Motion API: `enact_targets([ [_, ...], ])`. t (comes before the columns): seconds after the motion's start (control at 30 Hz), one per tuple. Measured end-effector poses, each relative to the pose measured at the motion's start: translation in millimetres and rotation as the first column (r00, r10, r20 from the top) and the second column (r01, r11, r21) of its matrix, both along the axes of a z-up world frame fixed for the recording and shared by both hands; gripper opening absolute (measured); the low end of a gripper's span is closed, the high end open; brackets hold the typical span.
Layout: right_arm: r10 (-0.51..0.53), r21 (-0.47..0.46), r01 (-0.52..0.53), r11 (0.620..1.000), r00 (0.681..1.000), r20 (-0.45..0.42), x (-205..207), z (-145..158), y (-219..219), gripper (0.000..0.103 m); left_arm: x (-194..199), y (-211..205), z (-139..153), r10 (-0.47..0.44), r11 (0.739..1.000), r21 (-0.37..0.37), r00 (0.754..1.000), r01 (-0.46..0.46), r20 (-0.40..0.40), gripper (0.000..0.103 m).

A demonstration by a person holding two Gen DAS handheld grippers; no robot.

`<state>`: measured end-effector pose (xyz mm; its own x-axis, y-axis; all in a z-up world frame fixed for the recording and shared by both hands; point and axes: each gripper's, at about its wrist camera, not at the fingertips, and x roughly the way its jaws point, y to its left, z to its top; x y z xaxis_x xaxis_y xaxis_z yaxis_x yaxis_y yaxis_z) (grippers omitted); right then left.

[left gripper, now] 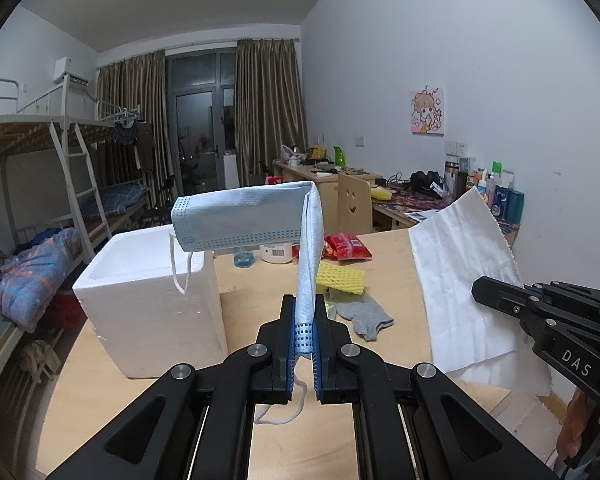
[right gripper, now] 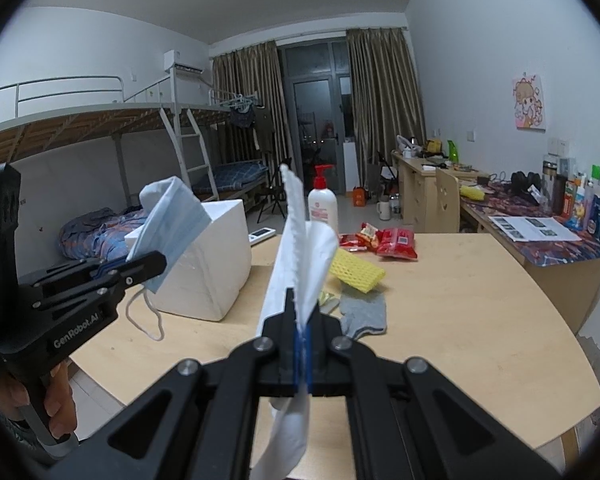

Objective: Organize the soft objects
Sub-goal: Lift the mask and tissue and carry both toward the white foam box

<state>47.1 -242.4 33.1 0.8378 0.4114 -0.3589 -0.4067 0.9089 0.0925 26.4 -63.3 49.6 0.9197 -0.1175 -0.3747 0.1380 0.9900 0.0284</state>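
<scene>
Lower centre, both views | left gripper (left gripper: 304, 336) clamps face mask (left gripper: 236, 220); right gripper (right gripper: 302, 332) pinches paper towel (right gripper: 300, 256) | both lifted off table (right gripper: 460, 300), likely bound for foam box (left gripper: 148, 292)

Pale blue face mask (left gripper: 244, 216) with dotted edges, white paper towel (left gripper: 460, 272), yellow foam net (right gripper: 356, 270), grey sock (right gripper: 364, 314).

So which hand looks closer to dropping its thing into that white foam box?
Probably the left gripper: its mask hangs right beside the box. The right gripper, clamping the tissue, sits farther from it.
</scene>
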Motion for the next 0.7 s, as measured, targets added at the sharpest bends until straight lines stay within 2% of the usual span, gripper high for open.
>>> enact_targets([
  [0.7,0.105,0.001,-0.105,0.994,0.994,0.033,0,4,31,0.004,-26,18,10,0.08,0.997,-0.012,0.996,-0.08,0.041,0.007],
])
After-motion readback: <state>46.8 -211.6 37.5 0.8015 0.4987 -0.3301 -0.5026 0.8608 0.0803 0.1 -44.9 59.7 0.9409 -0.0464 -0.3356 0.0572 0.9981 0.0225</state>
